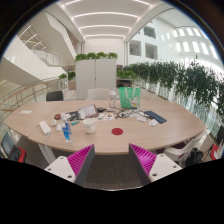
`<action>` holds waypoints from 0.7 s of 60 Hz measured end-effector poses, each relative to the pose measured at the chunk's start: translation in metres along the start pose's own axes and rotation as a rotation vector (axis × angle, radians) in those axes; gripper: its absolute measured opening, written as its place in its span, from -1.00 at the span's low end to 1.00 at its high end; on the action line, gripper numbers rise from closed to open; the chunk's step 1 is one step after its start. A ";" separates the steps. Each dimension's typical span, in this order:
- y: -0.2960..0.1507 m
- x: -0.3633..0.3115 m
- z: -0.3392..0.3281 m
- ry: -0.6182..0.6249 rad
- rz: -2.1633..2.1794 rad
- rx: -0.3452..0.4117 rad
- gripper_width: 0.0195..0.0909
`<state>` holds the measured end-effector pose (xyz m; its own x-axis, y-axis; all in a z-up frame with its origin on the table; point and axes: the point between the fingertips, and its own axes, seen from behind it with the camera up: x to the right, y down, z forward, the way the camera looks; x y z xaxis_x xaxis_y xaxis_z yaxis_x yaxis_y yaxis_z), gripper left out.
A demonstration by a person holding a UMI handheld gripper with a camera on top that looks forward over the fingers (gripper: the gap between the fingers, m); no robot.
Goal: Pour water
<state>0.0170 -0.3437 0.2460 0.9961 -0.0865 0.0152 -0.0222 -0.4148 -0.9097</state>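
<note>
Fingers spread apart, grasping nothing, well short of the table. Approach the blue bottle squarely before closing for pouring.

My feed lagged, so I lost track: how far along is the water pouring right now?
Nothing looks done yet. The gripper is open and empty, short of the table. The blue-capped bottle stands upright on the table, untouched, with a white cup just beside it. In hand: only the approach. Left: reach the bottle, grasp it, lift it and pour. I cannot tell whether the cup holds any water.
</note>
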 end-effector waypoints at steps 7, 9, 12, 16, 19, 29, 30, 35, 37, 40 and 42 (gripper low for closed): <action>0.012 -0.015 -0.017 0.062 0.025 -0.009 0.64; 0.015 -0.023 -0.022 0.077 0.034 -0.006 0.65; 0.011 -0.024 -0.019 0.076 0.043 0.010 0.65; 0.011 -0.039 -0.031 0.070 0.039 0.014 0.64; 0.014 -0.065 -0.037 0.081 0.029 0.015 0.65; 0.028 -0.130 -0.014 0.030 0.025 0.032 0.65; 0.029 -0.137 -0.009 0.026 0.024 0.037 0.65; 0.035 -0.167 0.023 0.020 0.014 0.074 0.65; 0.037 -0.182 0.040 0.013 0.009 0.082 0.65; 0.040 -0.201 0.062 -0.005 0.000 0.102 0.64; 0.039 -0.219 0.088 -0.016 0.000 0.116 0.65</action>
<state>-0.1945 -0.2607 0.1706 0.9974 -0.0715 0.0093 -0.0132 -0.3073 -0.9515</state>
